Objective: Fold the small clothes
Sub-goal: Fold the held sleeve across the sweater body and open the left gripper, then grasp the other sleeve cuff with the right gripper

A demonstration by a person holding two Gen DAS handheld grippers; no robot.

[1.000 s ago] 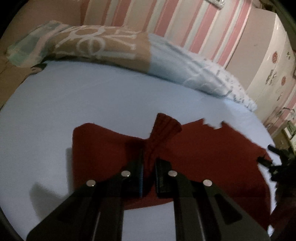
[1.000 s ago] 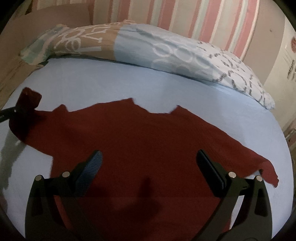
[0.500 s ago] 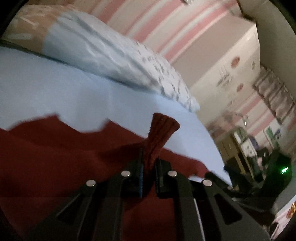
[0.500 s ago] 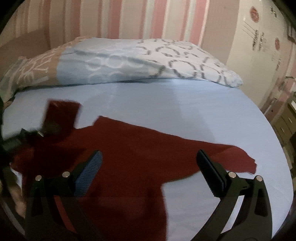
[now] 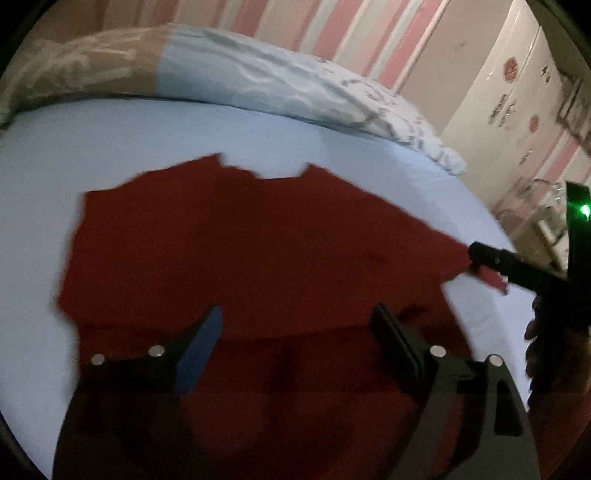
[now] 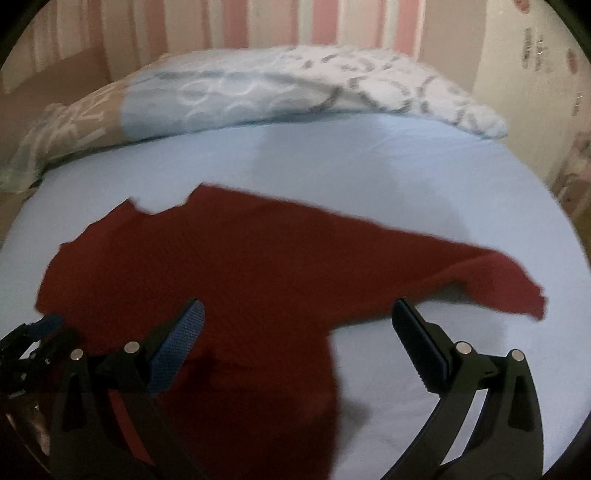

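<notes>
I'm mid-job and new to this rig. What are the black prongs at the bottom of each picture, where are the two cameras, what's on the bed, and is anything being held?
No robot arm here: a person carries a hand-held two-finger gripper in each hand, and each has a fisheye camera looking along its fingers. The prongs are those fingers.

In the left wrist view you see the left gripper. Its jaws have just been opening and stand wide, with nothing pinched between them. The right wrist view shows the right gripper, also open and empty; it shows too at the left view's right edge, beside the outstretched sleeve.

On the blue sheet lies a dark red sweater, spread mostly flat. A patterned pillow lies at the far end, against a striped wall. Nothing is held.
</notes>
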